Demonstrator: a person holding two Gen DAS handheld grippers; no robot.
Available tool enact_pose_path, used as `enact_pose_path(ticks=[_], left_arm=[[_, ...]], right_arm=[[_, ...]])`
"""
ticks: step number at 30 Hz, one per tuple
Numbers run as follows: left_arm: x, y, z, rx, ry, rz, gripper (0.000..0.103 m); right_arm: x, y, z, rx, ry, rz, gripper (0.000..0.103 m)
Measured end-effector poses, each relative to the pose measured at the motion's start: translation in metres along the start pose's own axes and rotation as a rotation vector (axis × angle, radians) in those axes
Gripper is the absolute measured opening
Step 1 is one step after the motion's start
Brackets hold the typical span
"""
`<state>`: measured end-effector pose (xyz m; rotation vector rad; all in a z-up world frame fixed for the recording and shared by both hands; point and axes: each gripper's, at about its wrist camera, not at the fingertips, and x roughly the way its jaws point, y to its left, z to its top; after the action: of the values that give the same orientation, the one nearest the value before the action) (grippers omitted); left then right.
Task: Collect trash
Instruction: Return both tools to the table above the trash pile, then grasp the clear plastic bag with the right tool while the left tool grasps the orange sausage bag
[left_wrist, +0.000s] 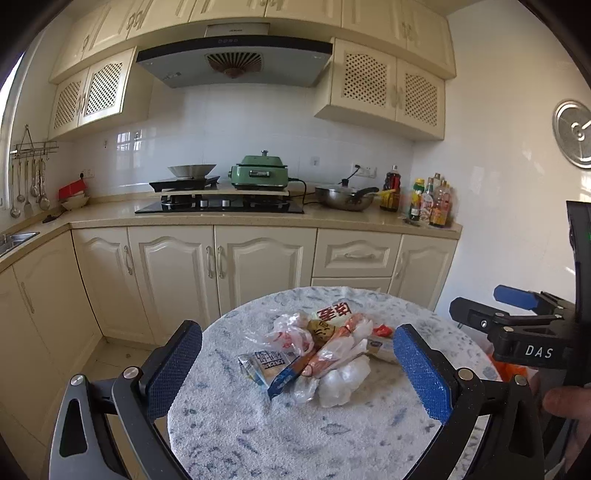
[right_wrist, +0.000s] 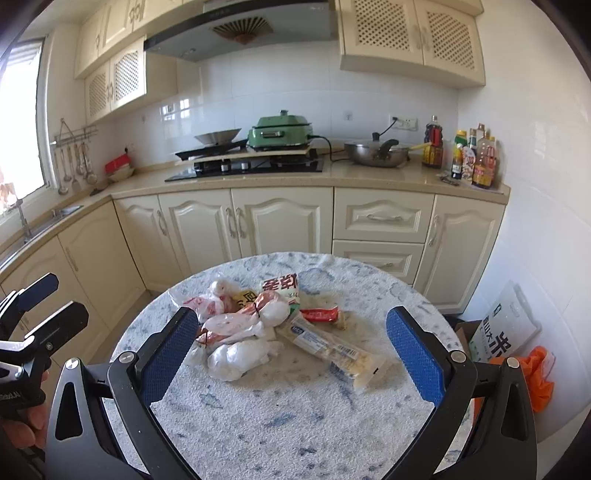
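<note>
A heap of trash (left_wrist: 317, 350) lies on a round table (left_wrist: 295, 435) with a white and blue mottled cover: crumpled clear plastic bags, a blue and white carton (left_wrist: 269, 365), snack wrappers with red print. It also shows in the right wrist view (right_wrist: 258, 328), with a long clear wrapper (right_wrist: 332, 350) and a small red wrapper (right_wrist: 319, 314). My left gripper (left_wrist: 297, 369) is open and empty, just short of the heap. My right gripper (right_wrist: 291, 350) is open and empty, its fingers either side of the heap's near edge. Each gripper appears at the edge of the other's view.
Cream kitchen cabinets and a counter (left_wrist: 258, 218) run behind the table, with a gas hob, a green cooker (left_wrist: 260, 171), a pan and several bottles. An orange bag (right_wrist: 539, 373) and a rice sack (right_wrist: 506, 325) sit on the floor right of the table.
</note>
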<state>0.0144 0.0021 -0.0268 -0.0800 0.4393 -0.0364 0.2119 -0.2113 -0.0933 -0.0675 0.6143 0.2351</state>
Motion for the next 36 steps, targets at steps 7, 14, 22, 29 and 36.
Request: enact_pose_path(ticks=[7, 14, 22, 29, 36], left_arm=[[0.028, 0.020, -0.002, -0.022, 0.069, 0.007, 0.102], [0.089, 0.033, -0.017, -0.011, 0.201, 0.021, 0.102], [0.123, 0.049, -0.027, -0.019, 0.260, 0.024, 0.102], [0.148, 0.053, -0.029, -0.033, 0.289, 0.014, 0.102], [0.167, 0.039, -0.036, -0.015, 0.294, 0.004, 0.102]], right_arm=[[0.032, -0.004, -0.013, 0.006, 0.087, -0.004, 0.103], [0.086, 0.004, -0.038, 0.067, 0.244, 0.108, 0.103], [0.148, 0.034, -0.062, 0.113, 0.365, 0.182, 0.090], [0.181, 0.038, -0.067, 0.135, 0.379, 0.213, 0.061], [0.168, 0.028, -0.068, 0.087, 0.359, 0.211, 0.044]])
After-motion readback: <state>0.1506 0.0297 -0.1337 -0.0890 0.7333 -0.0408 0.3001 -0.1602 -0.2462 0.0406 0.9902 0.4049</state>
